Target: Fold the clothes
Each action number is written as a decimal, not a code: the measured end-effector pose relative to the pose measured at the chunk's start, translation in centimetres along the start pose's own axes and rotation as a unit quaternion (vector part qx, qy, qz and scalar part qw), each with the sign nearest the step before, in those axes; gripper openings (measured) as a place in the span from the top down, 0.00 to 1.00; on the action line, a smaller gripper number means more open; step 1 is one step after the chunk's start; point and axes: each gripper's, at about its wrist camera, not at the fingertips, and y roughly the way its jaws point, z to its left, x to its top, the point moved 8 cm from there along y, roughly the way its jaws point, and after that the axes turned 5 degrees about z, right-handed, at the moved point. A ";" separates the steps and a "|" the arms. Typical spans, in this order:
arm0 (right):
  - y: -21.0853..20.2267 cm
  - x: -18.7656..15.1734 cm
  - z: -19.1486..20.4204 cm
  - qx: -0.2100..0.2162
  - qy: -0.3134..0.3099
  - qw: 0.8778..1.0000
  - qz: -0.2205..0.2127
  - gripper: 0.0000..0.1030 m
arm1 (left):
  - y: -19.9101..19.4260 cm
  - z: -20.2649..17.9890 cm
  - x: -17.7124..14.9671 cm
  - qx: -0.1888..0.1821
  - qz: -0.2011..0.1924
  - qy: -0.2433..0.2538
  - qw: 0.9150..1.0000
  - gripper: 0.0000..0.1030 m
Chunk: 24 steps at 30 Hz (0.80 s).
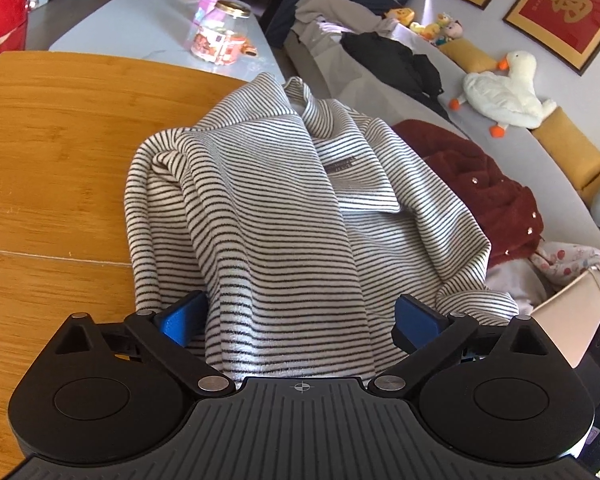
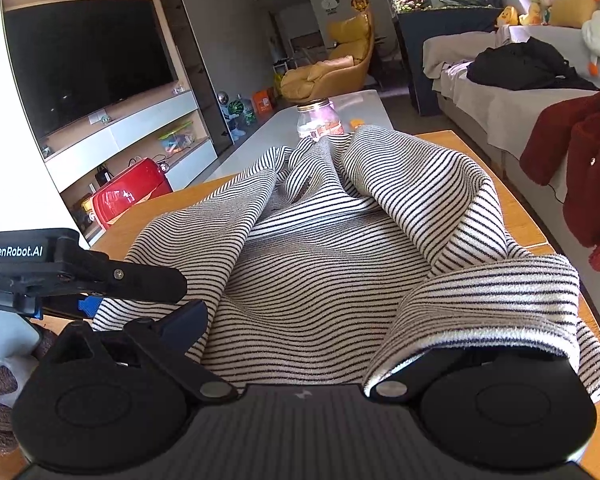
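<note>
Shirt [image 1: 284, 208] sits bunched mid-frame on the table [image 1: 52, 152], no neat fold yet. Left gripper [image 1: 300, 320] gapes wide around cloth; right gripper [image 2: 300, 336]: can't tell, cloth-covered.

The striped top [image 2: 320, 264] drapes over my right tongs [image 2: 300, 344], burying one blue pad completely, so I cannot tell how wide they stand. On my left tongs [image 1: 300, 320] the cloth covers the gap between the pads. The small label [image 1: 340, 165] on the garment is too small to read. The worktop's [image 1: 52, 152] near edge is hidden beneath my tools.
</note>
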 end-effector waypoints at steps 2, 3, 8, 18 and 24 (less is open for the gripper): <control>0.0 0.0 -0.1 0.002 0.003 1.000 -0.001 0.00 | -0.5 0.4 -0.3 0.031 -0.011 0.016 0.999 0.36; 0.0 0.0 -0.1 0.002 0.003 1.000 -0.001 0.00 | -0.7 0.8 -0.3 0.039 -0.014 0.016 0.999 0.55; 0.1 0.0 -0.2 0.003 0.004 1.000 -0.001 0.00 | -2.4 2.5 0.9 0.055 -0.042 -0.002 0.998 0.88; 0.2 0.1 -0.2 0.000 0.001 1.000 0.000 0.00 | -9.2 10.4 9.4 0.180 -0.162 -0.027 0.970 0.89; 0.1 -0.1 0.3 0.009 0.009 1.000 0.010 0.00 | -8.4 15.9 9.2 0.203 -0.130 -0.062 0.969 0.82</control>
